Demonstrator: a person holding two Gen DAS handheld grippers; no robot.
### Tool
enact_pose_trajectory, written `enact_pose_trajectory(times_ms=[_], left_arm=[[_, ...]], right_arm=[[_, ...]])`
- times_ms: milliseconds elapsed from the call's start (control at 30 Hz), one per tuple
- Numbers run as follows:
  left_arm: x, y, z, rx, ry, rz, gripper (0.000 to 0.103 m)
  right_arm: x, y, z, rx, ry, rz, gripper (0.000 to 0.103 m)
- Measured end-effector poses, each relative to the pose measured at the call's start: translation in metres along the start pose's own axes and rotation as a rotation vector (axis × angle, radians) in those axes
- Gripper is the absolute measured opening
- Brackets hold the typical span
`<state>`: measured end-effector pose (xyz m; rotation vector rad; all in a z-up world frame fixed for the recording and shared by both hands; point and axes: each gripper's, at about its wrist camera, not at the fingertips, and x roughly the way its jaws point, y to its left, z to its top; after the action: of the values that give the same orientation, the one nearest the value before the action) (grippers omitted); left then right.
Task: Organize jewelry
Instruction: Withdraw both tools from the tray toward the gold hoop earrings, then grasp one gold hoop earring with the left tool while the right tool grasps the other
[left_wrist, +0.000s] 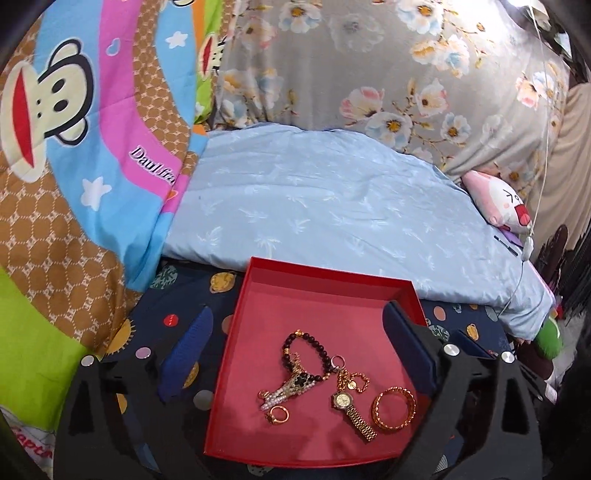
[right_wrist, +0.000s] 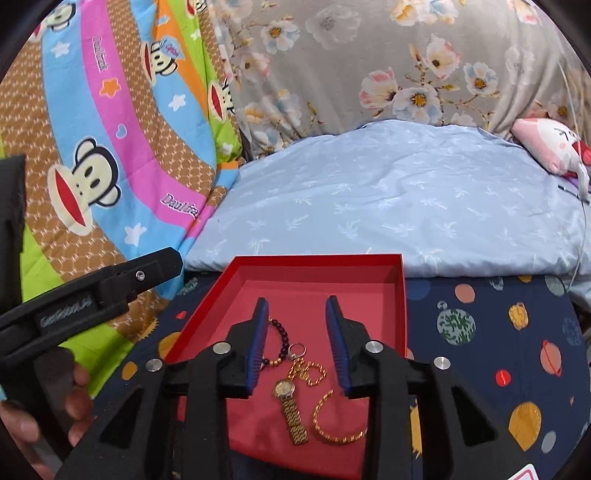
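Note:
A red tray (left_wrist: 332, 275) lies on the dark planet-print cloth with the jewelry in its near half. It holds a dark bead bracelet (left_wrist: 295, 343), a pearl piece (left_wrist: 280, 391), a small gold ring (left_wrist: 279, 415), a gold watch (left_wrist: 351, 410), a gold chain (left_wrist: 356, 382) and a gold bangle (left_wrist: 393, 413). My left gripper (left_wrist: 299, 309) stands wide open, one finger outside the tray's left wall, the other over its right side. My right gripper (right_wrist: 296, 301) hangs open above the watch (right_wrist: 286, 391) and chain (right_wrist: 314, 371), gripping nothing; the bangle (right_wrist: 338, 424) lies below its right finger.
A light blue pillow (left_wrist: 332, 206) lies just behind the tray. A bright cartoon quilt (left_wrist: 92, 147) rises at the left, and a grey floral cover (left_wrist: 369, 74) stands behind. A pink plush toy (left_wrist: 502, 206) lies at the right. A hand (right_wrist: 77, 402) shows at the lower left of the right wrist view.

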<state>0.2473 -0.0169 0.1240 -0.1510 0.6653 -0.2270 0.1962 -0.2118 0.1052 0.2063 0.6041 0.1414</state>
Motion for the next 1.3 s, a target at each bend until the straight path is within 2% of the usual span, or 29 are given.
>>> enact_pose_trajectory(times_ms=[167,300,500,633,800,1067,1300], left_arm=[[-0.016,0.014,-0.016,-0.033,0.002,0.012,0.091],[-0.031,0.021,-0.044,-0.008,0.021,0.052,0.091],[-0.045,0.03,-0.095,0.015,0.098,0.078,0.091],[-0.052,0.036,-0.134,0.033,0.155,0.107,0.091],[-0.057,0.039,-0.163,0.067,0.203,0.127,0.09],[-0.05,0.039,-0.186,0.126,0.24,0.153,0.065],[-0.043,0.039,-0.191,0.138,0.245,0.173,0.058]], right_arm=[[-0.029,-0.01,-0.024,0.058,0.005,0.024,0.035],[-0.046,-0.012,-0.049,0.076,0.034,0.026,0.035],[-0.068,-0.018,-0.088,0.115,0.092,0.028,0.035],[-0.079,-0.015,-0.112,0.097,0.128,0.008,0.035],[-0.086,-0.011,-0.137,0.088,0.175,0.007,0.035],[-0.089,-0.003,-0.156,0.084,0.213,0.011,0.035],[-0.087,0.005,-0.157,0.069,0.223,0.022,0.035]])
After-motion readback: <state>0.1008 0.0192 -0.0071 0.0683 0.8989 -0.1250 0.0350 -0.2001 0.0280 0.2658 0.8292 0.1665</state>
